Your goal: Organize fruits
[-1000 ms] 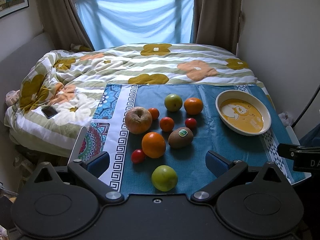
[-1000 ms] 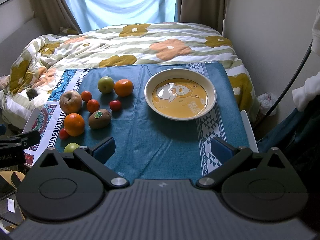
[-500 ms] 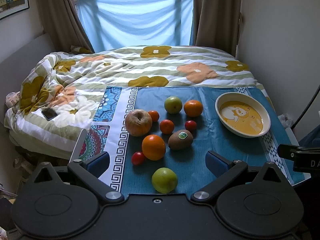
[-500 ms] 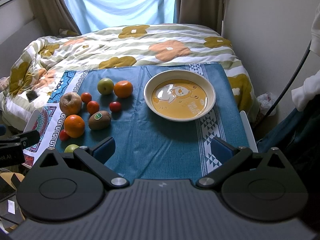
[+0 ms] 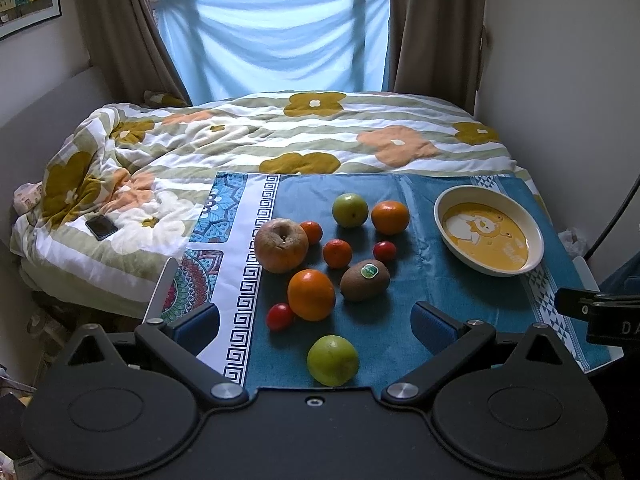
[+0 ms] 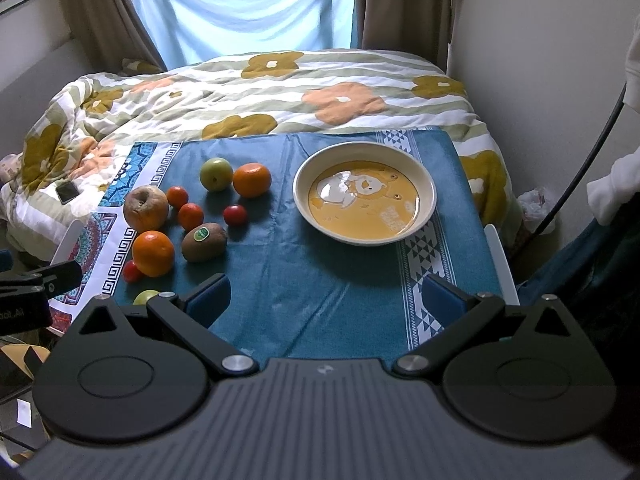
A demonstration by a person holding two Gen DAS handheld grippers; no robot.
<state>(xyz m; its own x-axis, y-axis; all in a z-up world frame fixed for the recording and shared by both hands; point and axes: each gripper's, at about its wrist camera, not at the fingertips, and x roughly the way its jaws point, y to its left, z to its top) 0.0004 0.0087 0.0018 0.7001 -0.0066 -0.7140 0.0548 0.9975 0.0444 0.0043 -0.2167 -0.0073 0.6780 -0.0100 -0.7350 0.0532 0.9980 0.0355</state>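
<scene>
Several fruits lie on a blue cloth (image 5: 400, 320): a brown apple (image 5: 281, 245), an orange (image 5: 311, 294), a kiwi (image 5: 365, 280), a near green apple (image 5: 333, 360), a far green apple (image 5: 350, 209), a far orange (image 5: 390, 217), small tangerines and cherry tomatoes. A cream bowl with a yellow bear picture (image 5: 489, 230) stands empty at the right. My left gripper (image 5: 316, 326) is open and empty, just above the near green apple. My right gripper (image 6: 326, 300) is open and empty, in front of the bowl (image 6: 364, 198); the fruits (image 6: 204, 241) lie to its left.
The cloth covers a small table at the foot of a bed with a flowered quilt (image 5: 280, 140). A phone (image 5: 101, 226) lies on the quilt at the left. A wall is close on the right. A curtained window is behind the bed.
Both views have shifted slightly downward in frame, as if both grippers tilted up or drew back a little. No fruit has moved. Both grippers stay open.
</scene>
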